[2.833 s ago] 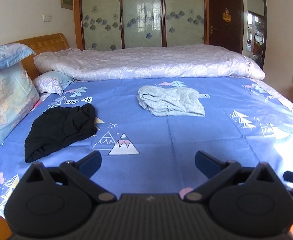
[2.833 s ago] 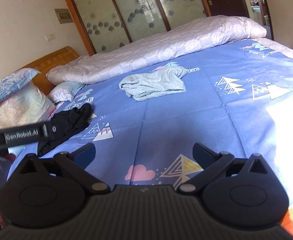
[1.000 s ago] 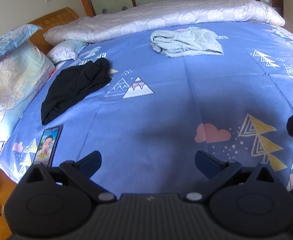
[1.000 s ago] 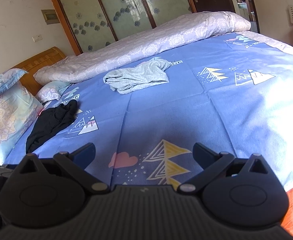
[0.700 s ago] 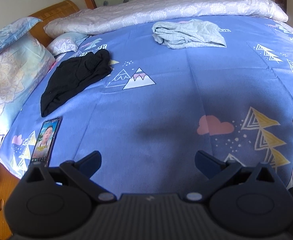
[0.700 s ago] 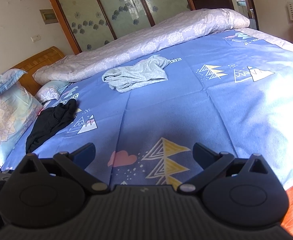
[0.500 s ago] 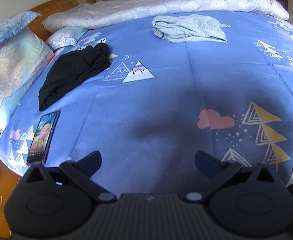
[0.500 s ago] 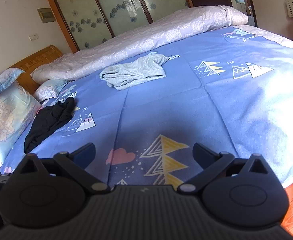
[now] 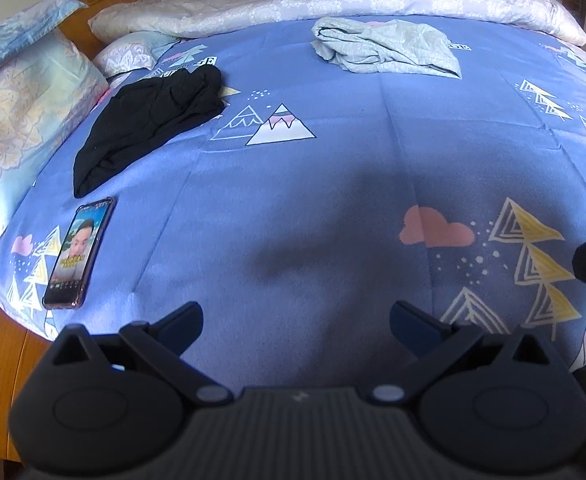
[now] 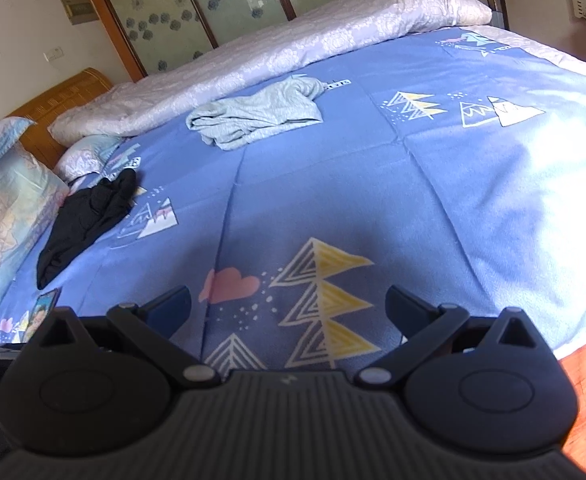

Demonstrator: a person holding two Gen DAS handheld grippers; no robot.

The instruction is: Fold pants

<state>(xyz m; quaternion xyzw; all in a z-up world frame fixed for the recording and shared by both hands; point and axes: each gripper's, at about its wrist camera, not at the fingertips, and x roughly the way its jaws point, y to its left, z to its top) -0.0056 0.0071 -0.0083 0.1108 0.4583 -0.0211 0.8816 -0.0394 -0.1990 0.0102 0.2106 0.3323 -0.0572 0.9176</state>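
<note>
Black pants (image 9: 149, 120) & grey garment (image 9: 385, 46) lie crumpled on bed (image 9: 333, 184).

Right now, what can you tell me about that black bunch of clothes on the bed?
The black garment is a soft, dark, matte cloth lying crumpled, not folded, on the blue patterned bedsheet. It is bunched thicker at the far end and narrows toward the near edge of the bed. It sits toward the pillow side, just beyond a phone lying face up. Neither gripper touches it. Whether it is pants cannot be told from its shape.
</note>
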